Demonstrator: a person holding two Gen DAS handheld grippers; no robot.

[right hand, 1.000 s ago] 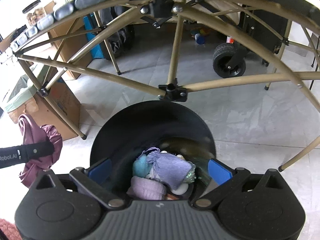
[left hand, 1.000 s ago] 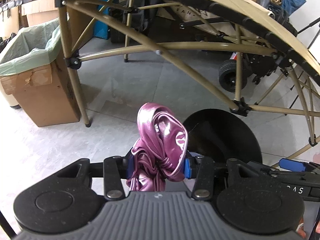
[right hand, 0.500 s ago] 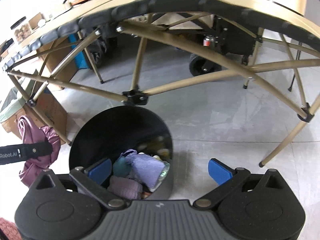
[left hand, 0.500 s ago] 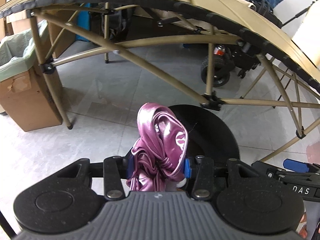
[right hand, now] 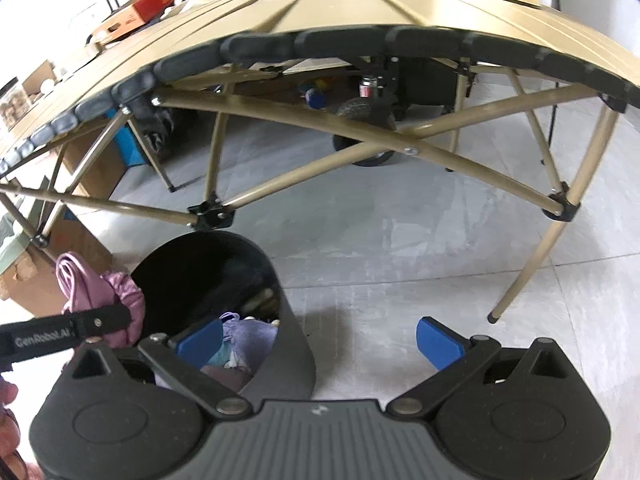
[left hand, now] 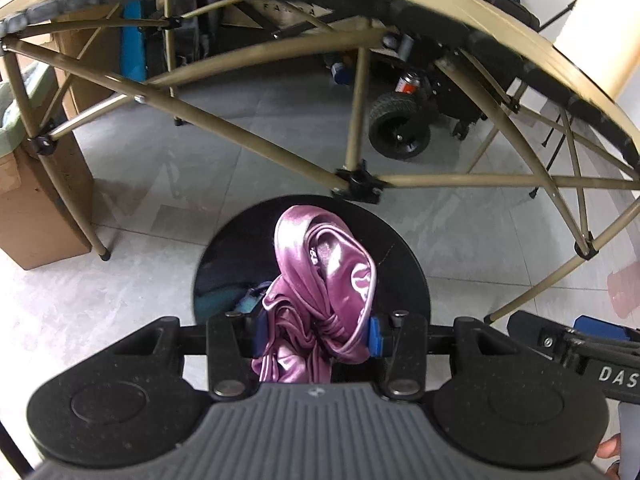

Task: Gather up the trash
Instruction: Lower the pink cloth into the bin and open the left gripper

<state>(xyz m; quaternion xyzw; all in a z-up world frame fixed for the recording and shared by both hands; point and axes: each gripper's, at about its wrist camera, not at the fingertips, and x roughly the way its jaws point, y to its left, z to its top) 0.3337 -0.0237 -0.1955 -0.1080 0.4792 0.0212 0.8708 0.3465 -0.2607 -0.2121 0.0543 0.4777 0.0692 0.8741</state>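
The black bin (left hand: pixel 404 264) now sits directly under the left tool (left hand: pixel 314 330), which was beside it 1 second ago; that tool still pinches the pink cloth (left hand: pixel 320 280). The right tool (right hand: pixel 318 340), wide open and empty, has slid off the bin's right.

Black claw (right hand: pixel 318 338) – blue pads (right hand: pixel 438 342), silver screws.

Grey tile floor (right hand: pixel 400 240) w/ tan folding table (right hand: pixel 360 8), cardboard box (left hand: pixel 32 216) nearby.
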